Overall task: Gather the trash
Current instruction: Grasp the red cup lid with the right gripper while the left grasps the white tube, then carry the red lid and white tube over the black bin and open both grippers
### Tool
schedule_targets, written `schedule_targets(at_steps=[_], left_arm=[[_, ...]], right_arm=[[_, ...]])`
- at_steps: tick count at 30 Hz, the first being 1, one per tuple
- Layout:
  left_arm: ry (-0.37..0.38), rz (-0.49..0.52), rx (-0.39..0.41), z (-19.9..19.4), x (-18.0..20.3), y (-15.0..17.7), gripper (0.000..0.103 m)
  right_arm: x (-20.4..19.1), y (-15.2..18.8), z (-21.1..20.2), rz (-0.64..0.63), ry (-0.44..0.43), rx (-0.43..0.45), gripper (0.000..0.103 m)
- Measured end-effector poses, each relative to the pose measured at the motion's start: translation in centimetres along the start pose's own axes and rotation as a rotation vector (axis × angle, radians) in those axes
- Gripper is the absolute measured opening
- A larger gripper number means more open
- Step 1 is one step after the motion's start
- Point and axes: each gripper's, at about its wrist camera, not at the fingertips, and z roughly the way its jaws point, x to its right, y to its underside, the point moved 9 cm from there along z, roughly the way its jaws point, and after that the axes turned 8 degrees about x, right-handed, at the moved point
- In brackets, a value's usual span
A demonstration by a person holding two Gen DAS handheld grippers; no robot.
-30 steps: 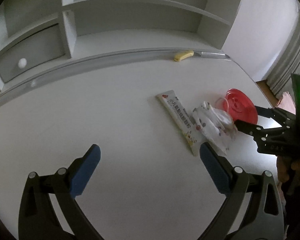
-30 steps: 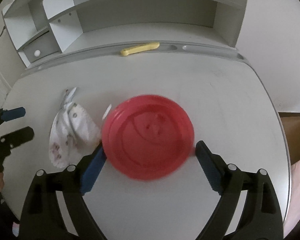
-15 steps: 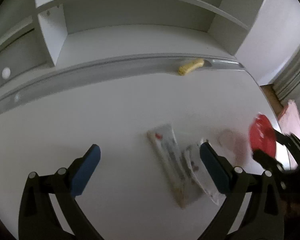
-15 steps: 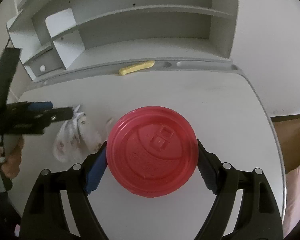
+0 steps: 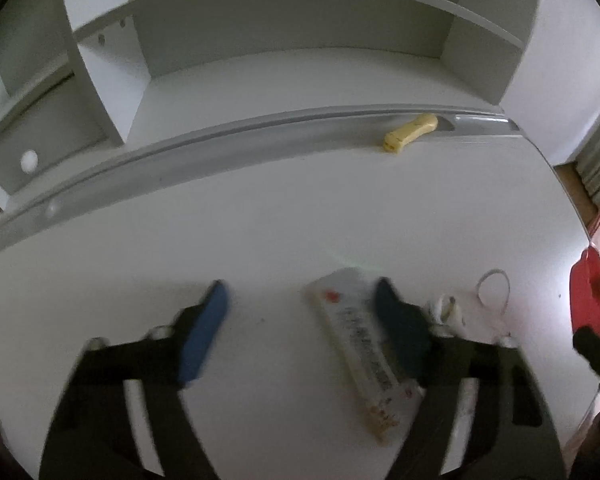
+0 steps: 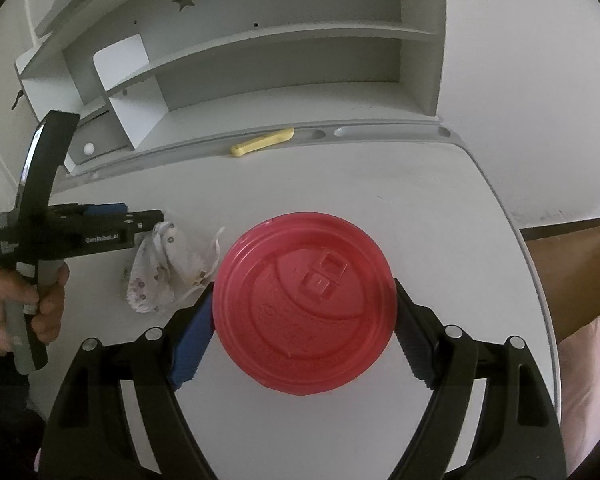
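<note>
My right gripper [image 6: 304,300] is shut on a round red plastic lid [image 6: 304,312], held by its rim above the white desk [image 6: 420,200]. The lid also shows edge-on at the far right of the left wrist view, red lid [image 5: 586,300]. My left gripper [image 5: 300,312] is open and blurred, low over the desk, with its right finger [image 5: 396,336] over a long white printed wrapper [image 5: 348,340]. A crumpled white patterned bag [image 6: 156,276] lies just right of that finger, mostly hidden there. In the right wrist view the left gripper [image 6: 140,218] hovers by the bag.
A yellow object [image 5: 410,138] lies in the grey groove at the desk's back edge. White shelving [image 6: 280,64] with a small drawer stands behind. A thin white loop [image 5: 494,288] lies by the bag. A hand [image 6: 20,312] holds the left gripper. The desk's right edge drops to a brown floor.
The right gripper shut on the red lid and lifted it off the desk. The left gripper moved right over the wrapper, and its fingers stand closer together than before.
</note>
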Motion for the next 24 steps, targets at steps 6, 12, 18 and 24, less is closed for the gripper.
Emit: schedule_targets(at_steps=[6, 12, 18, 24], left_arm=[[0.019, -0.044, 0.042, -2.7, -2.5, 0.2, 0.03], [0.023, -0.104, 0.103, -7.5, -4.8, 0.0, 0.029], [0.143, -0.007, 0.155, -10.9, 3.1, -0.5, 0.029], [0.349, 0.182, 0.172, -11.8, 19.0, 0.7, 0.029]], right_arm=[[0.5, 0.5, -2.2, 0.022, 0.017, 0.026, 0.079], [3.2, 1.6, -5.3, 0.092, 0.053, 0.066, 0.08], [8.8, 5.1, -9.6, 0.211, 0.143, 0.096, 0.079], [17.5, 11.6, -16.0, 0.385, 0.289, 0.124, 0.08]])
